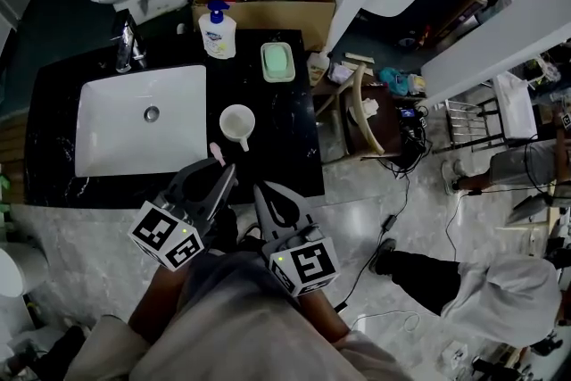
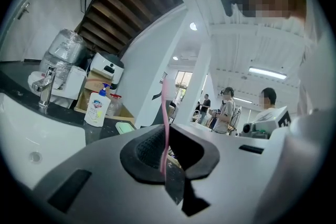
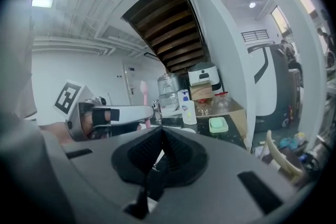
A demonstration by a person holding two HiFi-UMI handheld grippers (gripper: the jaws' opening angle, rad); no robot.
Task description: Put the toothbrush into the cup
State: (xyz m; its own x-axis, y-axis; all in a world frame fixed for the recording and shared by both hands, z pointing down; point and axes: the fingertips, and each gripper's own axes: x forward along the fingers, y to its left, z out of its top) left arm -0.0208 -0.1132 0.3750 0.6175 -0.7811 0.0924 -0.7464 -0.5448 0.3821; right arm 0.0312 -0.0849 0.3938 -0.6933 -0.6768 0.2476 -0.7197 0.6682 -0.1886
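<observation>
A pink toothbrush [image 1: 216, 154] stands upright in my left gripper [image 1: 227, 170], which is shut on its handle near the counter's front edge. In the left gripper view the toothbrush [image 2: 166, 107] rises straight up out of the closed jaws of the left gripper [image 2: 167, 136]. The white cup [image 1: 237, 124] stands on the black counter [image 1: 285, 147], just beyond the brush head and right of the sink. My right gripper [image 1: 260, 190] hovers beside the left one, shut and holding nothing. The right gripper view shows the right gripper [image 3: 161, 136] closed, with the left gripper [image 3: 113, 114] and the toothbrush [image 3: 143, 89] to its left.
A white sink [image 1: 143, 116] with a faucet [image 1: 128, 45] fills the counter's left. A soap dispenser [image 1: 219, 29] and a green soap dish [image 1: 277, 62] sit at the back. A cardboard box [image 1: 263, 9] of bottles stands behind. A person [image 1: 482, 281] is on the floor at right.
</observation>
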